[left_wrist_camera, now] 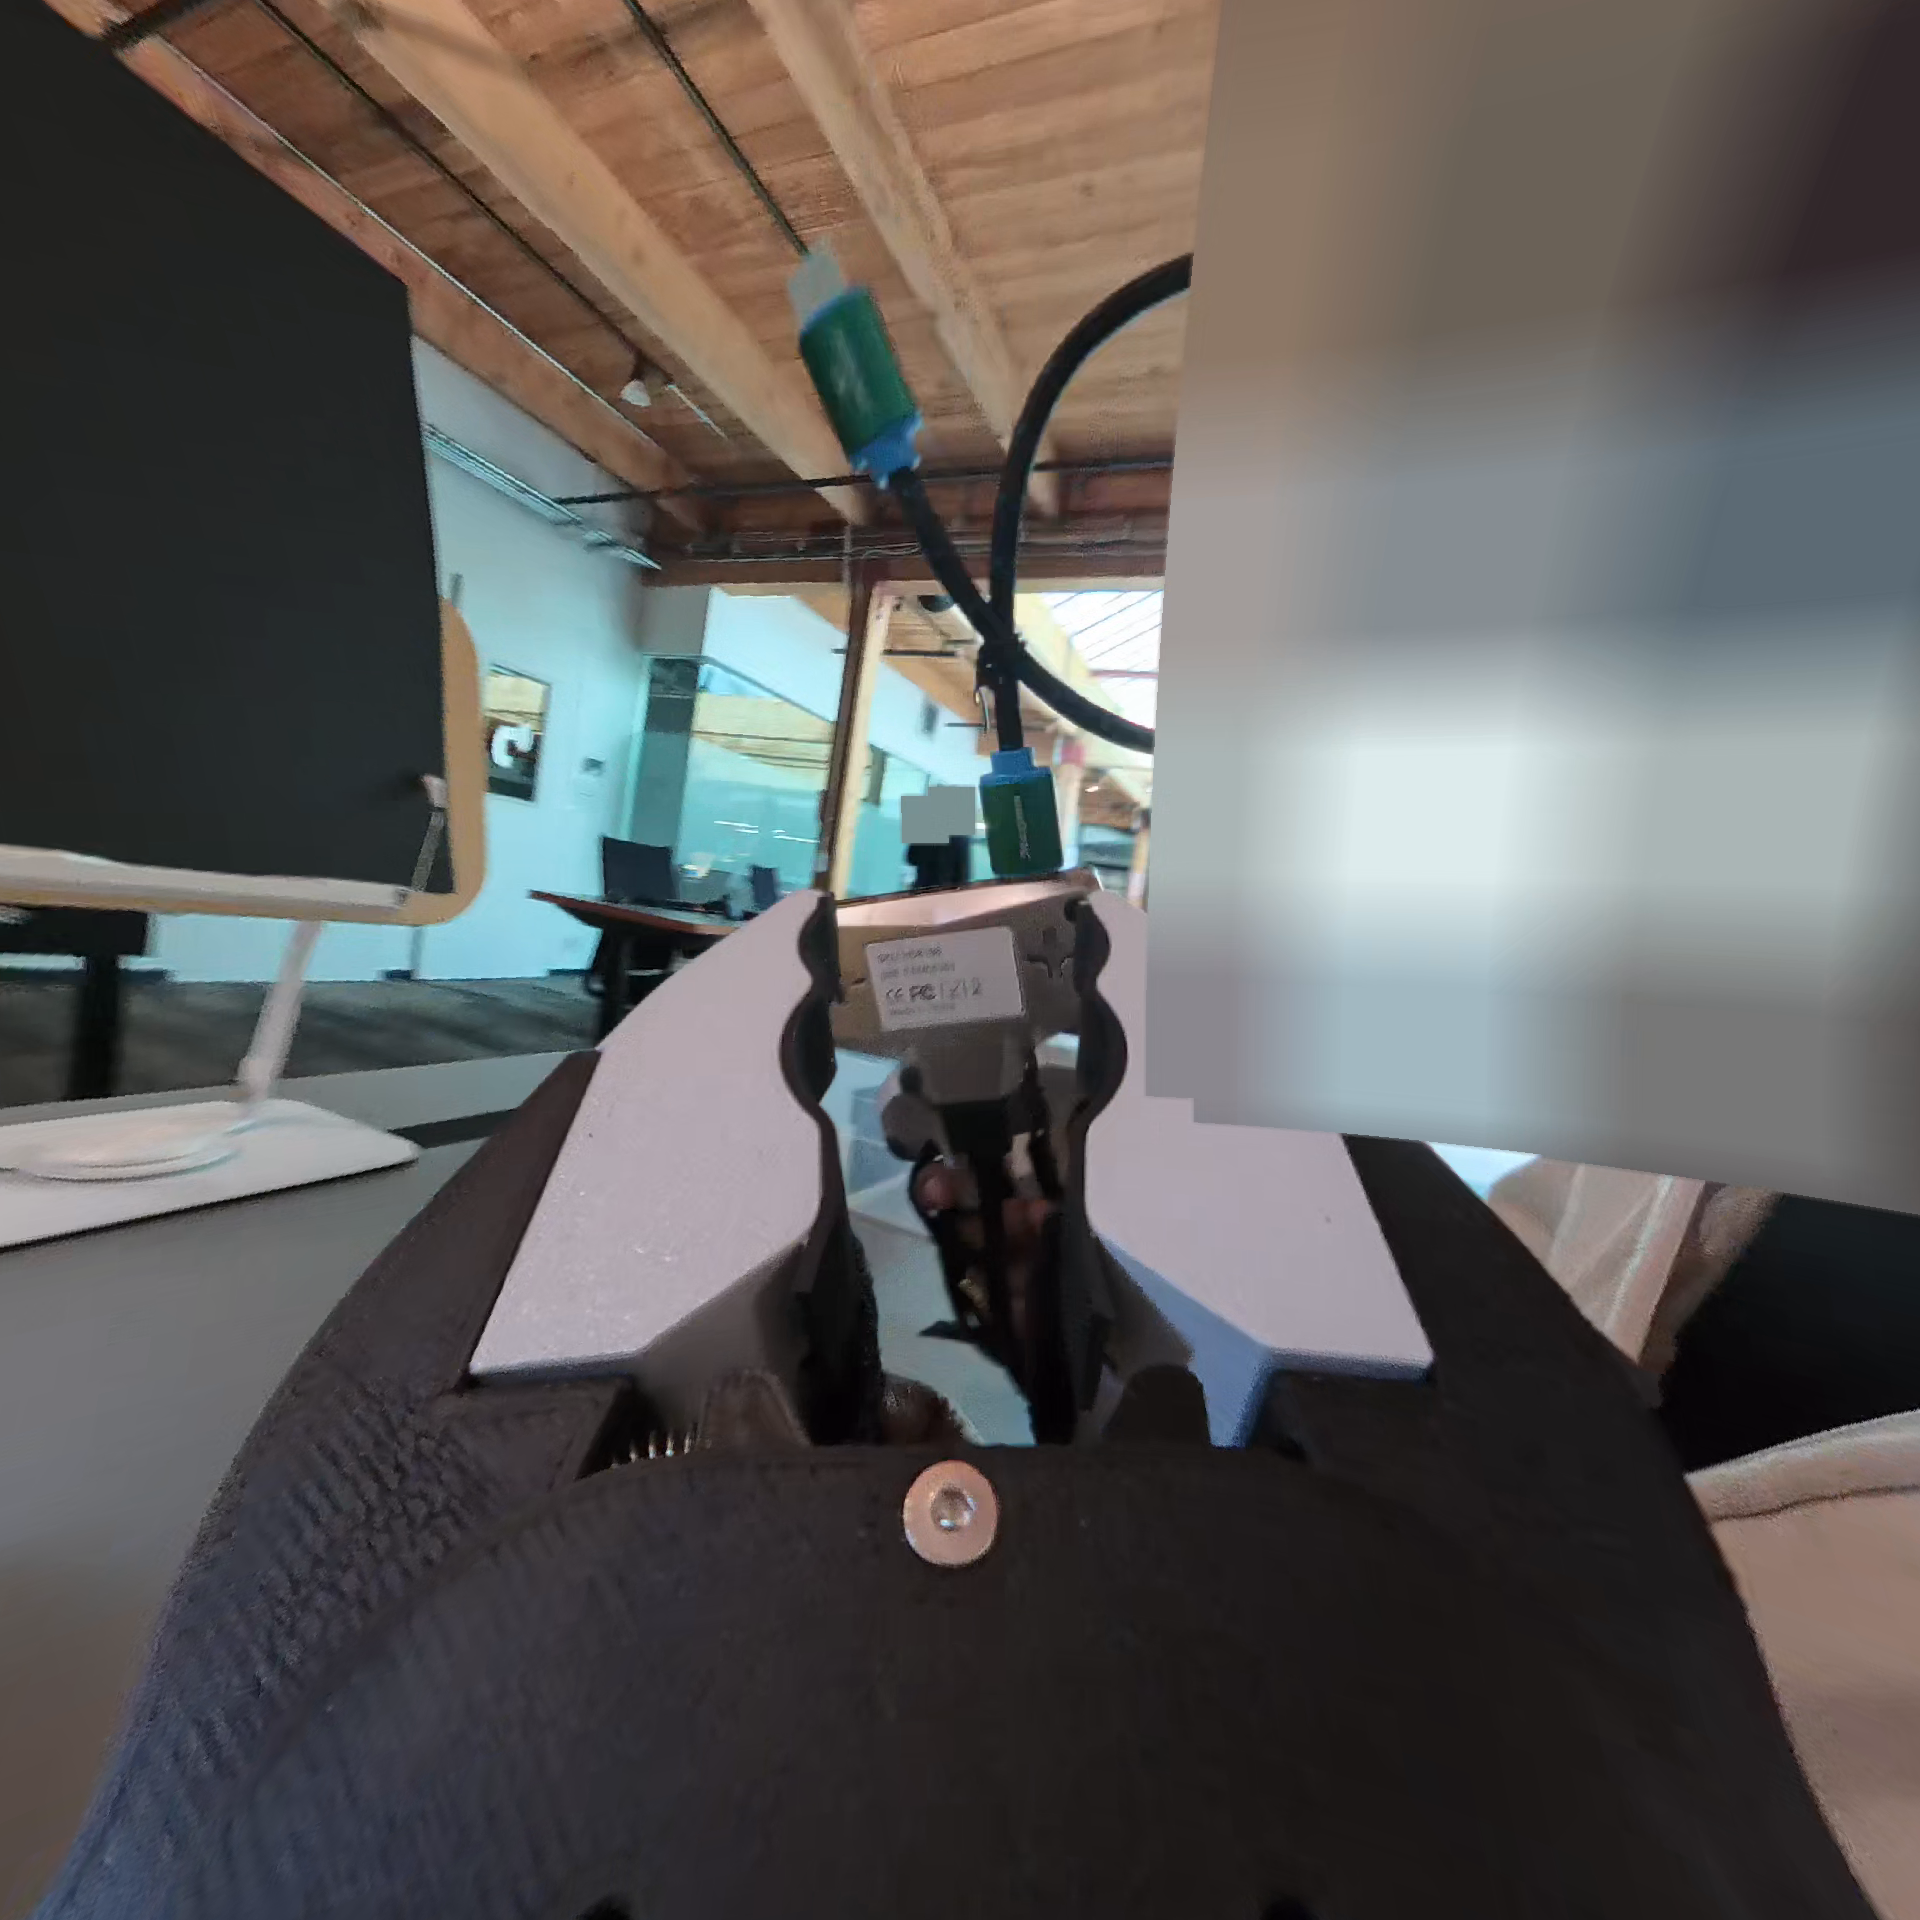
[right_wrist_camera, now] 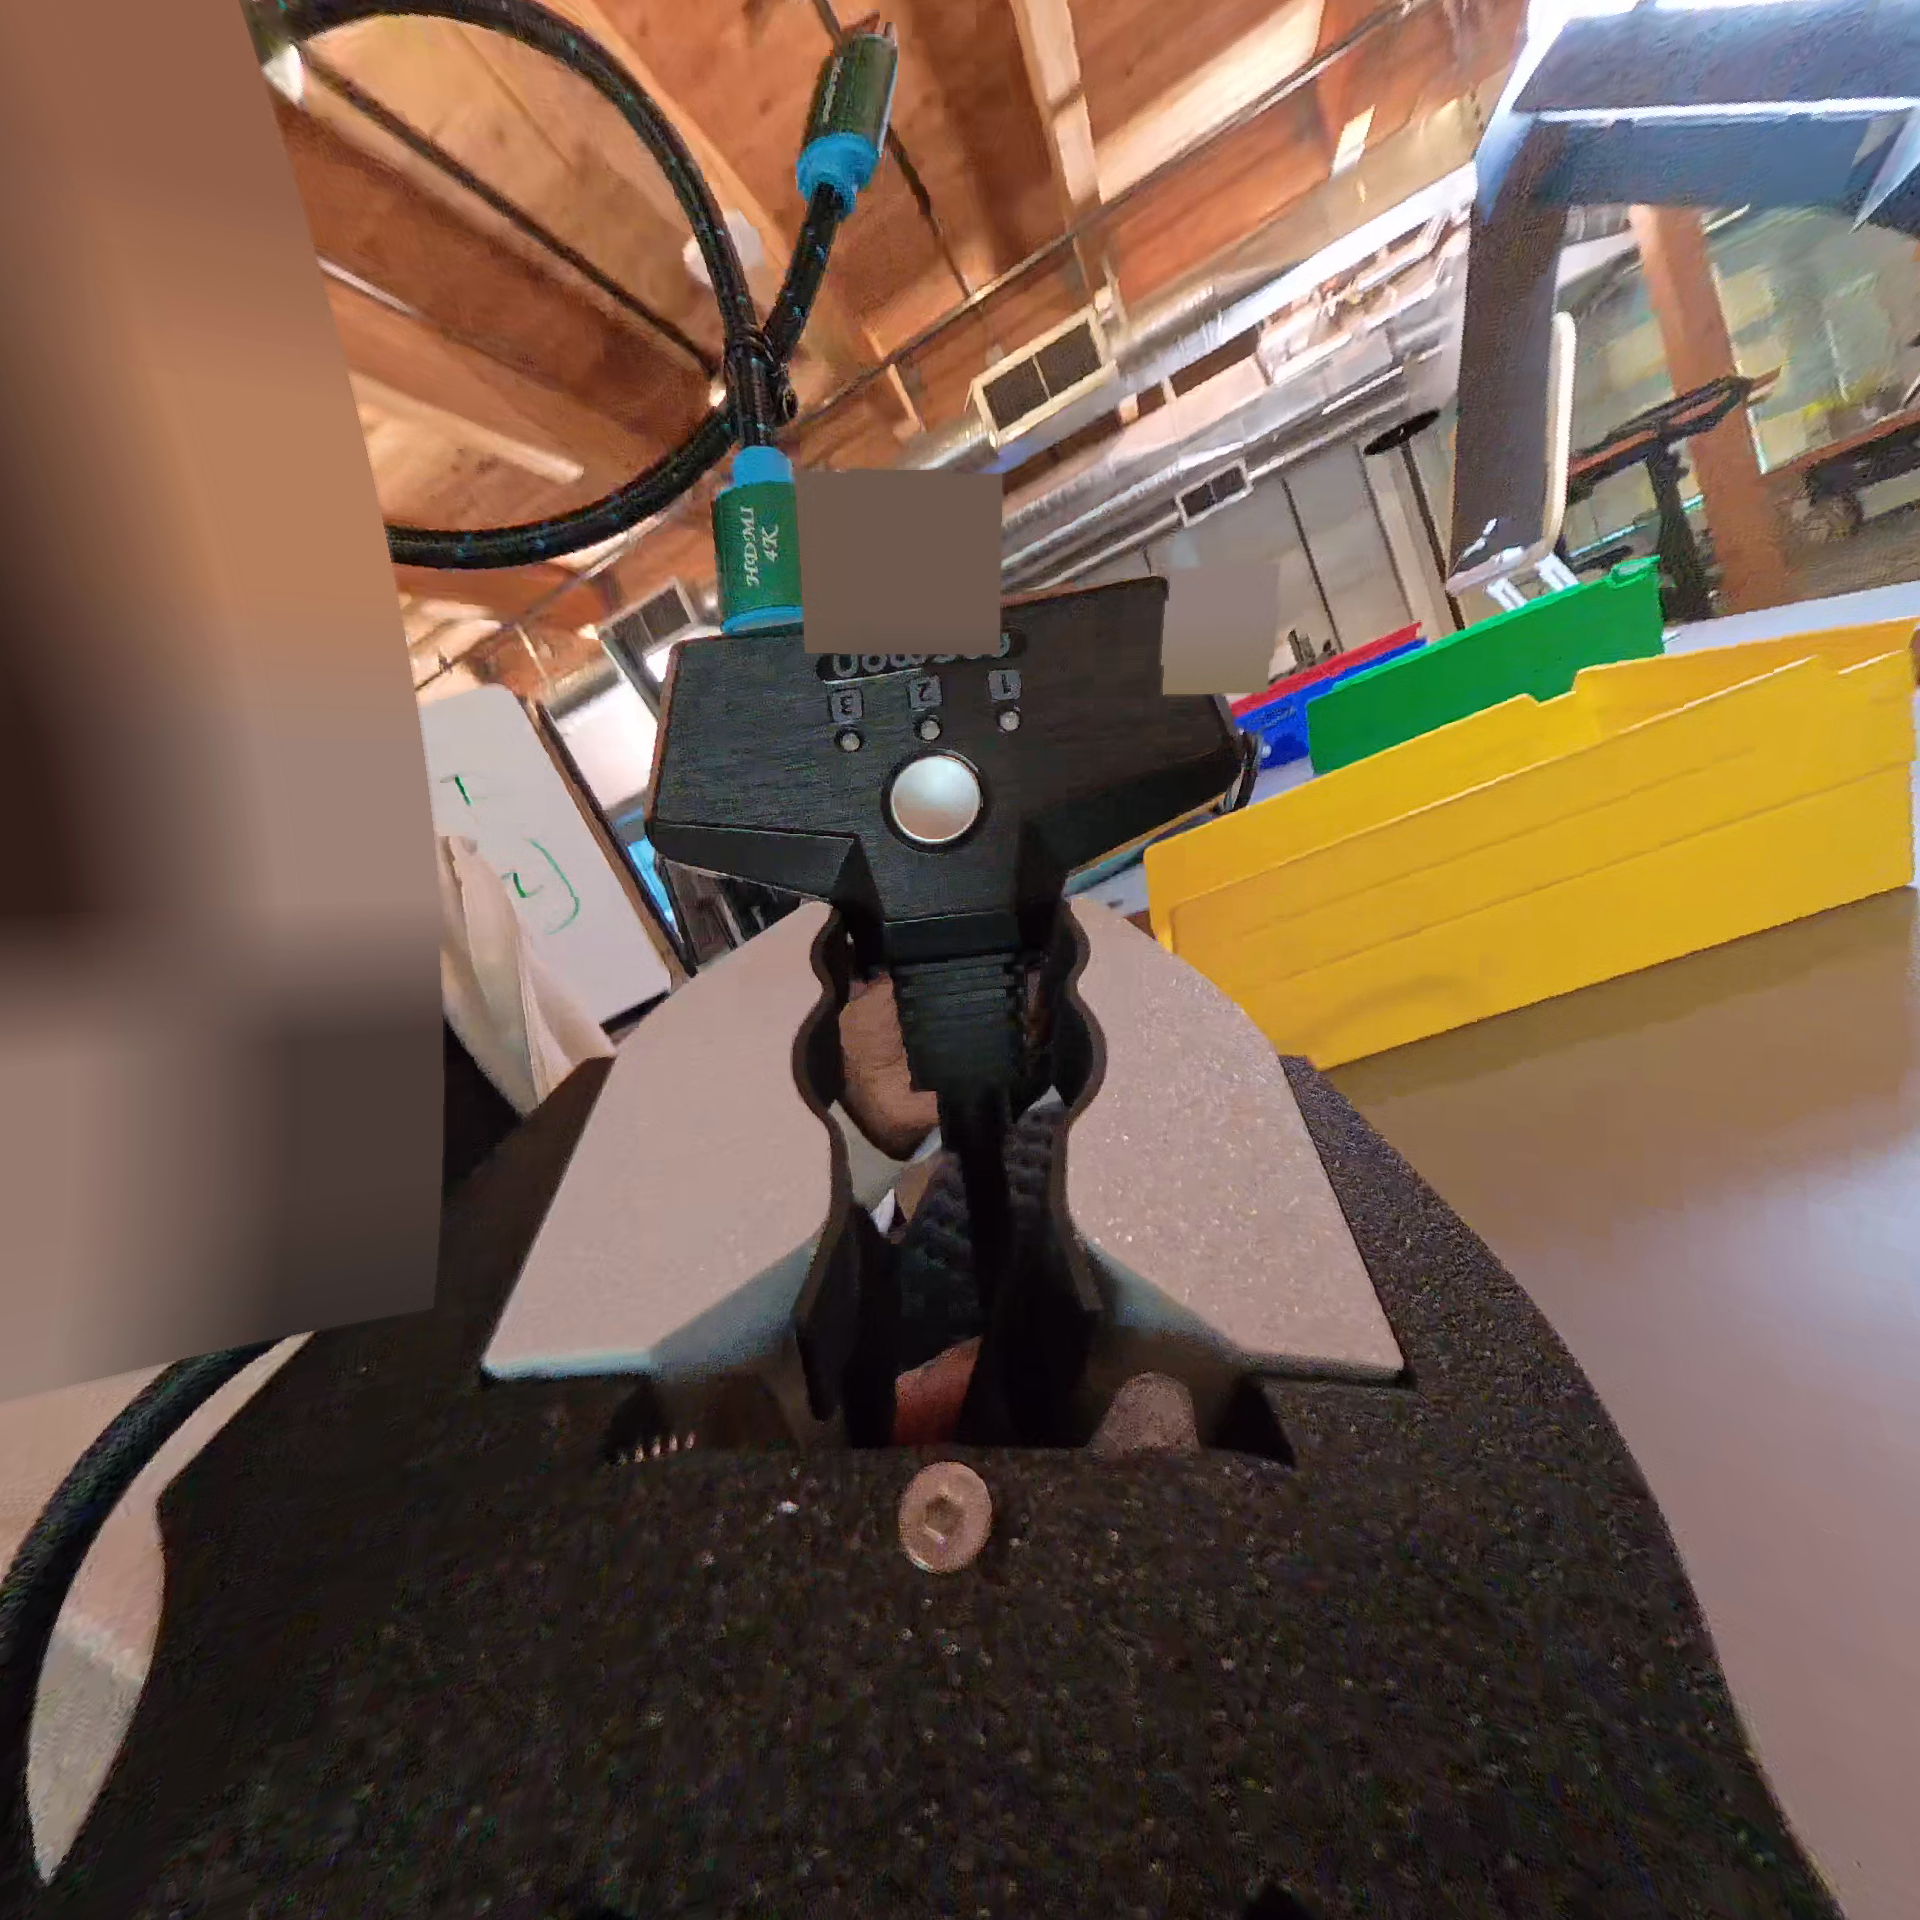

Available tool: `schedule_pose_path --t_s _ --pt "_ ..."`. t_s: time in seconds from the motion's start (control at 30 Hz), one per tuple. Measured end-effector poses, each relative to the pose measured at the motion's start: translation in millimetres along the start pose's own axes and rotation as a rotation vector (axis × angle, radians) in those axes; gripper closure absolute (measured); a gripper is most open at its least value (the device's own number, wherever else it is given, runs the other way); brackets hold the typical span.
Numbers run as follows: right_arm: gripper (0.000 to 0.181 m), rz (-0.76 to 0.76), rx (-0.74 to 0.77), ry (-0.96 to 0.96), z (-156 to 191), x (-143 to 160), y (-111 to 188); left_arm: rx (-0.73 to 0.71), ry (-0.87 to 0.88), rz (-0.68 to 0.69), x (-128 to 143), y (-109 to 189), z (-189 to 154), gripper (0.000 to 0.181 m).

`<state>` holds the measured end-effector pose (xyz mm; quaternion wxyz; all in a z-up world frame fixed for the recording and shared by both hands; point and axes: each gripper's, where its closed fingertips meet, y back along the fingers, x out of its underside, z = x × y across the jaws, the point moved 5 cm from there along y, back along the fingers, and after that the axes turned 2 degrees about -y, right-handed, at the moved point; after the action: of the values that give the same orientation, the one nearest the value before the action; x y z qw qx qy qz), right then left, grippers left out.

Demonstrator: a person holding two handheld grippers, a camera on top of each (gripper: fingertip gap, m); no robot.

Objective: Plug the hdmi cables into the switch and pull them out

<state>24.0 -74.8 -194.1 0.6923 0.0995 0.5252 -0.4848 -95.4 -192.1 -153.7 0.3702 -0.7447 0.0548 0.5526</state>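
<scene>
The black HDMI switch (right_wrist_camera: 935, 748) has a round silver button and three small numbered lights. My right gripper (right_wrist_camera: 951, 987) is shut on its ribbed tail. The left wrist view shows the switch's underside with a white sticker (left_wrist_camera: 951, 977); my left gripper (left_wrist_camera: 951, 966) is shut on its sides. One green plug with a blue collar (right_wrist_camera: 756, 556) sits in a port on the switch's far edge and also shows in the left wrist view (left_wrist_camera: 1021, 821). The black braided cable (right_wrist_camera: 644, 520) loops up. Its other green plug (right_wrist_camera: 852, 94) hangs free in the air, as the left wrist view (left_wrist_camera: 852, 364) also shows.
A yellow bin (right_wrist_camera: 1538, 831) stands on the brown table (right_wrist_camera: 1610, 1299) to the right, with a green bin (right_wrist_camera: 1475, 675) and a blue bin (right_wrist_camera: 1288, 717) behind it. A dark monitor (left_wrist_camera: 208, 520) on a white stand (left_wrist_camera: 208, 1153) is at left. A whiteboard (right_wrist_camera: 499, 810) stands behind.
</scene>
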Motion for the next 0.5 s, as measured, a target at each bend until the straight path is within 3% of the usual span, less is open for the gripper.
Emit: schedule_pose_path --t_s 0.13,0.2,0.3,0.4,0.5 --pt "0.144 -0.085 0.039 0.009 -4.3 -16.4 16.2 -0.127 -0.180 0.065 -37.0 22.1 7.0 0.139" --pt "0.144 -0.089 0.075 0.046 -4.5 -21.9 22.7 -0.255 -0.295 0.196 -54.2 40.1 16.6 0.141" --pt "0.144 -0.040 0.156 0.112 -7.8 -23.7 27.4 -0.435 -0.424 0.561 -72.9 81.0 38.5 0.143" --pt "0.144 -0.033 0.142 0.116 -6.0 -22.3 24.5 -0.588 -0.571 0.907 -100.5 122.8 65.0 0.151" --pt "0.144 -0.019 0.142 0.118 -5.8 -19.5 21.2 -0.590 -0.778 1.388 -118.4 155.4 88.1 0.161"
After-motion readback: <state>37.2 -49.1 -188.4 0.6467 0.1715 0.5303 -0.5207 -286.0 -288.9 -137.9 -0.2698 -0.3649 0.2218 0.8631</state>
